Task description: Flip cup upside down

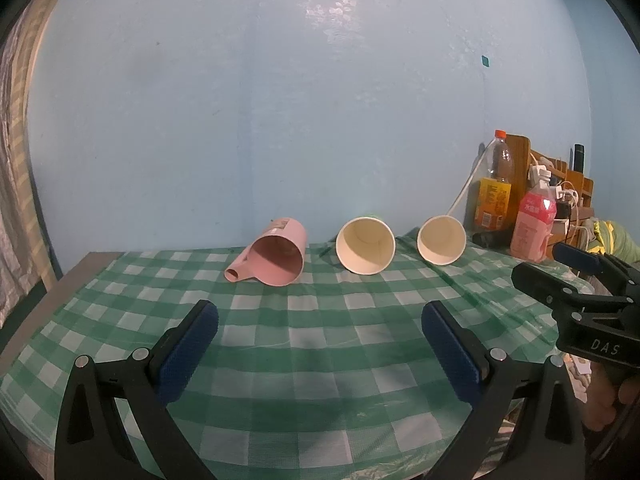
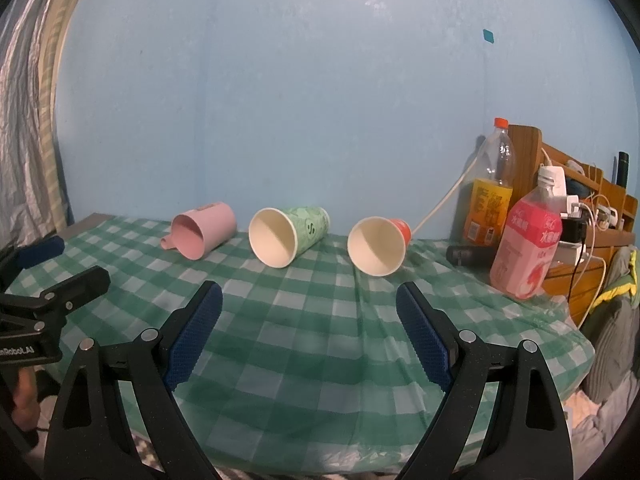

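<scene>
Wide view first: the tabletop (image 2: 304, 344) under its green checked cloth, with three cups lying on their sides in a row near the back wall, mouths facing us. Leftmost is the pink cup (image 2: 204, 236), handle touching the cloth; then the green paper cup (image 2: 290, 236); then the red-based paper cup (image 2: 378, 244), well apart from each other. Both tools hang back over the near edge: left hand-held gripper (image 1: 320, 344) with fingers spread wide, right hand-held gripper (image 2: 310, 334) likewise parted, neither holding anything. Best play, I'd say, is to close gently across a cup's wall (paper crushes easily), lift, then rotate until the rim points down before setting it flat.
</scene>
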`<state>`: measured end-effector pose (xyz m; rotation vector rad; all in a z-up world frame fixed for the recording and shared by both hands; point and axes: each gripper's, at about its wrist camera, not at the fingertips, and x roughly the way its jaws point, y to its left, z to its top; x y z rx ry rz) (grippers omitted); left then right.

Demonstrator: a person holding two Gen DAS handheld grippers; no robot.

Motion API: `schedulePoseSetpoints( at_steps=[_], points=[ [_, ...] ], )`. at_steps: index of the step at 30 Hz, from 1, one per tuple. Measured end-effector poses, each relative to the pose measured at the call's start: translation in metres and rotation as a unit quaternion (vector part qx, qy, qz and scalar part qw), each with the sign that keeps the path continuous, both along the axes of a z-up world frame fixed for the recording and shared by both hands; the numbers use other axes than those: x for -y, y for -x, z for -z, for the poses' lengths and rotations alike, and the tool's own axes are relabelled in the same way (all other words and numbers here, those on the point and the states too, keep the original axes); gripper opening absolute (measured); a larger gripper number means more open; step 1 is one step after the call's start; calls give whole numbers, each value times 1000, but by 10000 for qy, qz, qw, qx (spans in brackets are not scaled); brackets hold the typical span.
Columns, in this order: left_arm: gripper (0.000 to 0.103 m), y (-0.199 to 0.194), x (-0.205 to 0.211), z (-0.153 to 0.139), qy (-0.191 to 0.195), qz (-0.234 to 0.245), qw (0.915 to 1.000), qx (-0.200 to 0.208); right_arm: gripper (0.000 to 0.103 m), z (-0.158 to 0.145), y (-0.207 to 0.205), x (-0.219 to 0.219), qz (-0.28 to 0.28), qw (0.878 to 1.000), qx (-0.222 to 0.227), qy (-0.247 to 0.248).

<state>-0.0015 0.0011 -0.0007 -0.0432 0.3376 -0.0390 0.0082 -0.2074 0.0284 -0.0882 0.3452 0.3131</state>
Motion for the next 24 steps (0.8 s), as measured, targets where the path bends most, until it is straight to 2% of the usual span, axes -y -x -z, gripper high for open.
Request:
schedulePoseSetpoints(
  at_steps=[24],
  points=[
    [103,-2,1,3,42,69,9999,-74,88,1,0,-3,-40,10000,-48,20]
  ],
)
